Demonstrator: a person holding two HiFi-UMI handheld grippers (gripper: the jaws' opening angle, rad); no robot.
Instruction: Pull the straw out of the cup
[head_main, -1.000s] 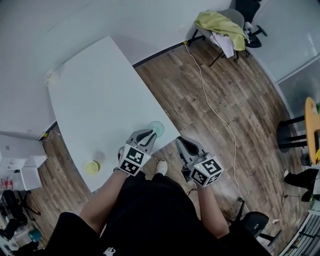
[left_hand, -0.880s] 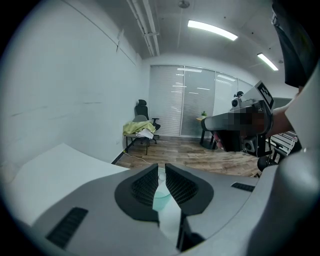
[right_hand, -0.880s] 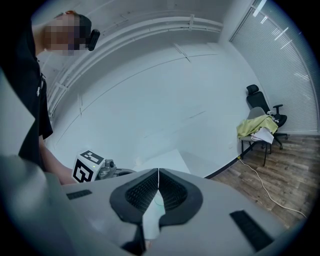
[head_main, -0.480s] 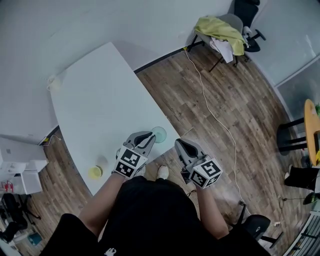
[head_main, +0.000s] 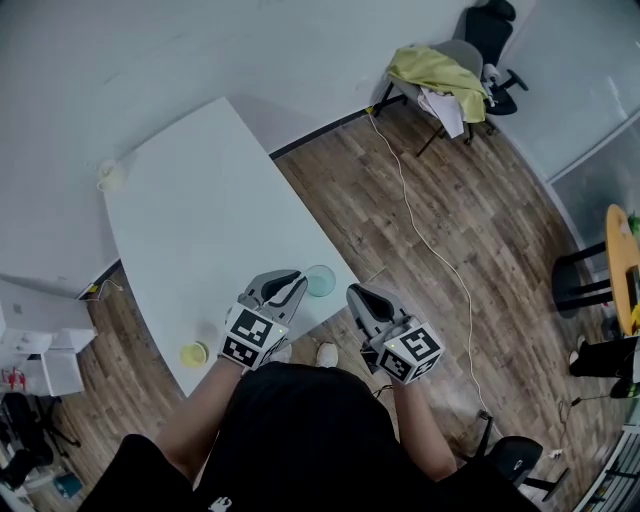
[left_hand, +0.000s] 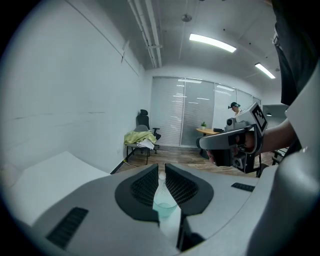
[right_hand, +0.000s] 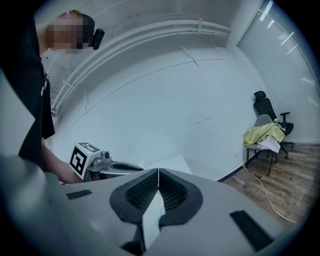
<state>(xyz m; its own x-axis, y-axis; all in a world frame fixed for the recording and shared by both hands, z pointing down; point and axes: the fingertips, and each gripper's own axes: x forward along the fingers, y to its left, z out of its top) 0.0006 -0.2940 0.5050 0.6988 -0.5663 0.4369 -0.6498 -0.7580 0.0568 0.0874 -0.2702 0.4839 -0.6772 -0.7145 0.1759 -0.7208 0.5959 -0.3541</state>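
Since half a second ago the left gripper (head_main: 298, 281) is being drawn back a touch toward the person, and a little more tabletop is being shown between its tips and the teal cup (head_main: 320, 281). The cup is being left where it stood, right at the near edge of the table (head_main: 200, 200), by the corner. The left jaws are being held a narrow slit apart, with the cup being seen through the slit. A pale speck at the tips cannot be told as the straw. The right gripper (head_main: 356, 293) is being held fully closed on nothing, past the edge, over the wood floor (head_main: 470, 200). Wide bare tabletop is being offered behind the cup, and a yellow round thing (head_main: 193, 353) is being seen well apart to the left.
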